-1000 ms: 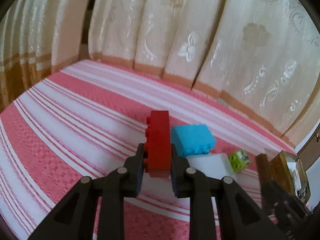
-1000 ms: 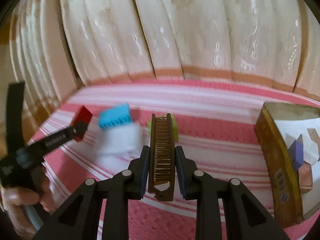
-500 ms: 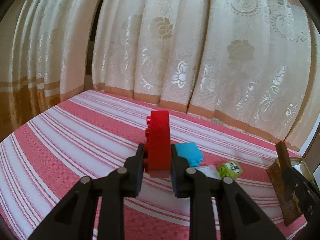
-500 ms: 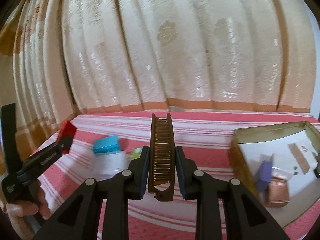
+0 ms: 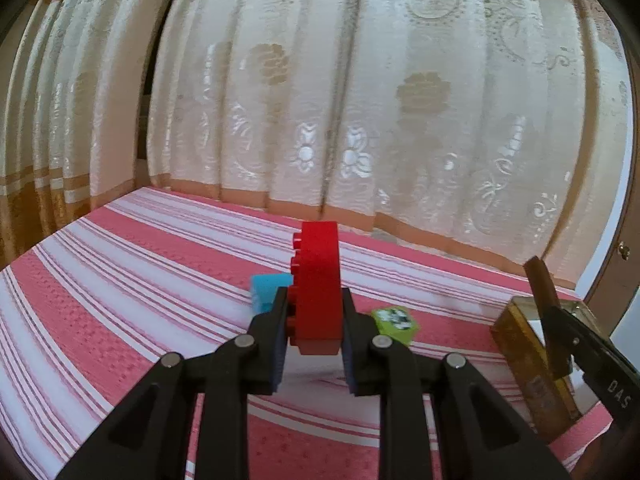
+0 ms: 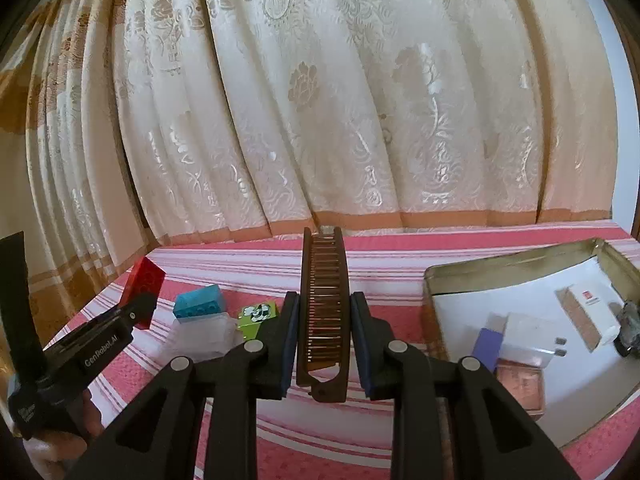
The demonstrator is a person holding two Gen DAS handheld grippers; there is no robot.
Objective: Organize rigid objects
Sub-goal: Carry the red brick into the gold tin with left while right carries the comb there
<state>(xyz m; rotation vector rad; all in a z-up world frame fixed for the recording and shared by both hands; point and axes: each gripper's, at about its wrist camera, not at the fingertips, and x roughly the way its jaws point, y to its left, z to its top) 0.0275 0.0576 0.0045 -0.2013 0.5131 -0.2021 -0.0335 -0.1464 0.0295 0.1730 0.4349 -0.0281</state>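
Observation:
My left gripper (image 5: 314, 308) is shut on a red toy brick (image 5: 318, 280), held upright above the striped cloth. It also shows in the right wrist view (image 6: 132, 312) with the red brick (image 6: 144, 284). My right gripper (image 6: 324, 312) is shut on a brown folding comb (image 6: 324, 300), held on edge above the cloth; the comb shows at the right of the left wrist view (image 5: 542, 284). A blue brick (image 6: 198, 304), a green block (image 6: 256, 318) and a clear plastic piece (image 6: 204, 332) lie on the cloth. A gold tin (image 6: 432, 316) stands at the right.
The tin holds a white box (image 6: 592, 312), a purple block (image 6: 486, 344), a white plug (image 6: 528, 340), a copper-coloured box (image 6: 520, 384) and a dark object (image 6: 628, 324). A cream patterned curtain (image 6: 360, 120) hangs behind the red-and-white striped cloth (image 5: 120, 280).
Both grippers rose and tilted up with their objects, so more curtain shows. The right gripper moved right, bringing the tin's inside into view. The left gripper swung right, so the blue brick now sits left of the red brick.

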